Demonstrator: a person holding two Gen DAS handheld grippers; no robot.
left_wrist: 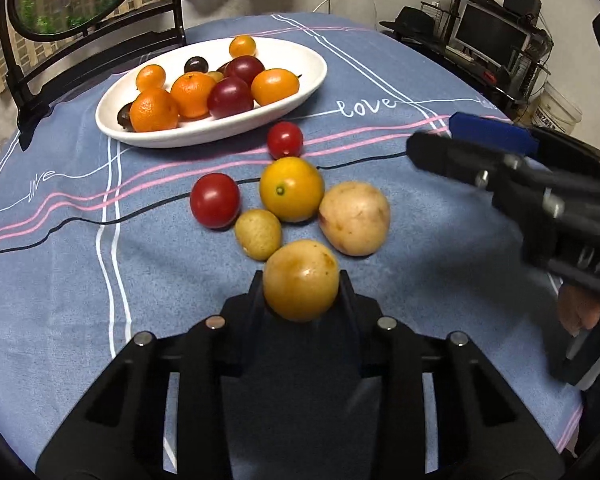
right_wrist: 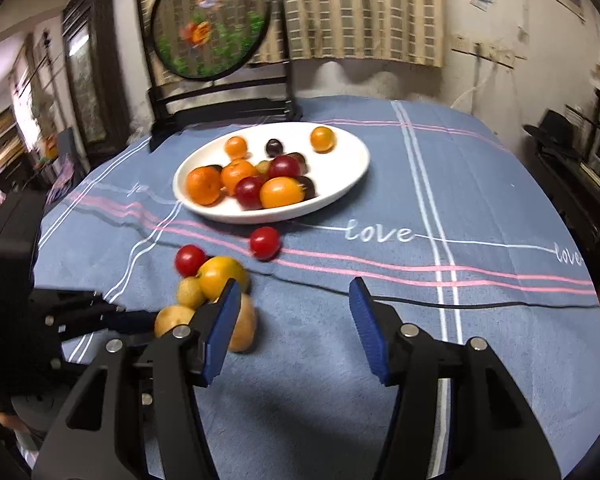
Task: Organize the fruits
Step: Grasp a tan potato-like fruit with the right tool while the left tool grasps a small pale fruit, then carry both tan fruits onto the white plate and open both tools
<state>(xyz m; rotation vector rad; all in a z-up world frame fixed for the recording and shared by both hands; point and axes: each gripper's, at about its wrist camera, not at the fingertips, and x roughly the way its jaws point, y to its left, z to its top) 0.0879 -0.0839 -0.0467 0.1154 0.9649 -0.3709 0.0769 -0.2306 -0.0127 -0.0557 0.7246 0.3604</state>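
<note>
My left gripper [left_wrist: 301,276] is shut on a round yellow fruit [left_wrist: 300,286] at the near end of a cluster on the blue cloth, one black finger on each side. Beyond it lie a small yellow-brown fruit [left_wrist: 258,234], a larger pale one [left_wrist: 355,219], a yellow-orange citrus [left_wrist: 292,189] and two red tomatoes [left_wrist: 215,200] [left_wrist: 285,140]. A white oval plate [left_wrist: 220,132] further back holds oranges and dark plums. My right gripper [right_wrist: 296,332] stands open over bare cloth, right of the cluster, nothing between its blue pads [right_wrist: 370,332]. The left wrist view shows it at the right [left_wrist: 432,134].
A round framed fish picture [right_wrist: 212,28] on a black stand sits at the table's far edge behind the plate. A desk with a monitor [left_wrist: 492,36] and a white bucket [left_wrist: 556,108] stand beyond the right edge. A hand [left_wrist: 580,312] holds the right gripper.
</note>
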